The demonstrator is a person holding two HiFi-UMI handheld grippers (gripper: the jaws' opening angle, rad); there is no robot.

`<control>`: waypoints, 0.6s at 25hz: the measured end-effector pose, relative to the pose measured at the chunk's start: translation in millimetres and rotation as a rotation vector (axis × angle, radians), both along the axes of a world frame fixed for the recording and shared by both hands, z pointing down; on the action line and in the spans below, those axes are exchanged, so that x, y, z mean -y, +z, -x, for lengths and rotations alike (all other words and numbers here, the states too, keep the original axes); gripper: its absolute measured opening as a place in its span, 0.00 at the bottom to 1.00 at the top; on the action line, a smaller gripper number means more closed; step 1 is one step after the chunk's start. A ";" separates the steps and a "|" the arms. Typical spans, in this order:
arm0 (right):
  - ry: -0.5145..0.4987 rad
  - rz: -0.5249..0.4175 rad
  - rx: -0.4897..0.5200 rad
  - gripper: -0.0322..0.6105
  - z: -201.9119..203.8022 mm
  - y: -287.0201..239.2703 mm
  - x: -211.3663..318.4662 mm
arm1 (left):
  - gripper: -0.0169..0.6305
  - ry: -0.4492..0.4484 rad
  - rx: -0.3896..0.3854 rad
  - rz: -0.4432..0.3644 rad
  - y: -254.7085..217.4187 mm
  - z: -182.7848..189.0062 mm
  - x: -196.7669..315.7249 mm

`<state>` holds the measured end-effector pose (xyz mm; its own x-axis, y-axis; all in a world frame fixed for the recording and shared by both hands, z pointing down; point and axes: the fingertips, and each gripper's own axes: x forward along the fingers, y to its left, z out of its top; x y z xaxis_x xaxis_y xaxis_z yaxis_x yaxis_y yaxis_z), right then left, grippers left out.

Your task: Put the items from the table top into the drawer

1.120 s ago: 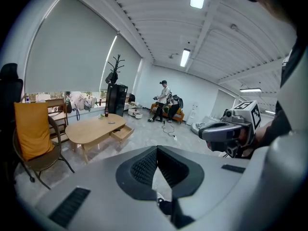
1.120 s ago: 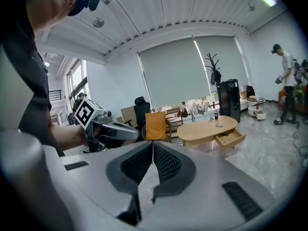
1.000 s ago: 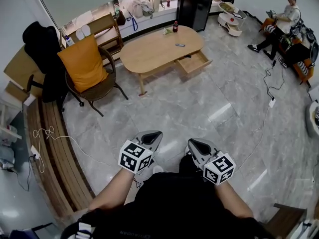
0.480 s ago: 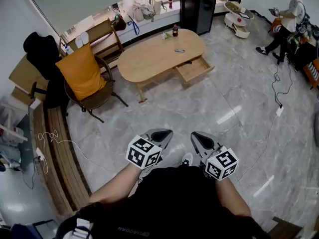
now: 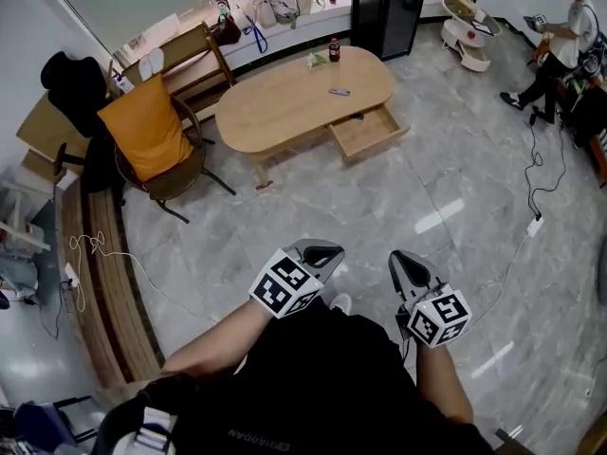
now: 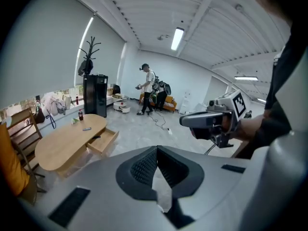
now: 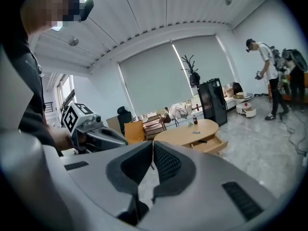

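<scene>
The oval wooden table [image 5: 285, 102] stands far ahead across the tiled floor, with its drawer [image 5: 366, 132] pulled open toward me. On the tabletop are a dark bottle with a red cap [image 5: 334, 49], a small green item [image 5: 316, 60] and a flat dark remote-like thing [image 5: 339, 91]. My left gripper [image 5: 334, 248] and right gripper [image 5: 399, 257] are side by side low in the head view, both shut and empty, well short of the table. The left gripper view shows the table [image 6: 65, 142] and drawer [image 6: 102, 142] at left; the right gripper view shows the table [image 7: 185, 133] ahead.
A wicker chair with an orange cushion [image 5: 147, 129] stands left of the table. A black cabinet [image 5: 389, 8] and a white trolley [image 5: 469, 31] are behind it. A person [image 5: 567, 28] stands at the far right, with cables [image 5: 533, 173] on the floor. A wooden bench [image 5: 100, 273] runs along the left.
Both grippers have travelled forward across the floor toward the table, which now sits a bit nearer and more to the left in the head view. Both stay shut.
</scene>
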<state>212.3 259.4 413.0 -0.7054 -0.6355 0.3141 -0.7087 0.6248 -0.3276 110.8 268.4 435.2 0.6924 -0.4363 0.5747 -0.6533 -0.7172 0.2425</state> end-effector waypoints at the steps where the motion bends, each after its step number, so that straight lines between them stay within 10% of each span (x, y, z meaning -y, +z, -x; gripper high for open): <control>1: -0.004 0.013 -0.002 0.06 -0.8 4.7 4.3 | 0.03 0.017 0.027 0.004 5.5 -0.1 3.3; 15: -0.123 0.053 -0.135 0.06 43.2 20.1 184.5 | 0.03 0.015 0.015 -0.038 14.6 21.6 216.3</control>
<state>169.1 74.9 433.1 -0.7256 -0.5275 0.4418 -0.6681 0.6937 -0.2691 89.2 52.0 449.8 0.6908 -0.4471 0.5683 -0.6453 -0.7357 0.2057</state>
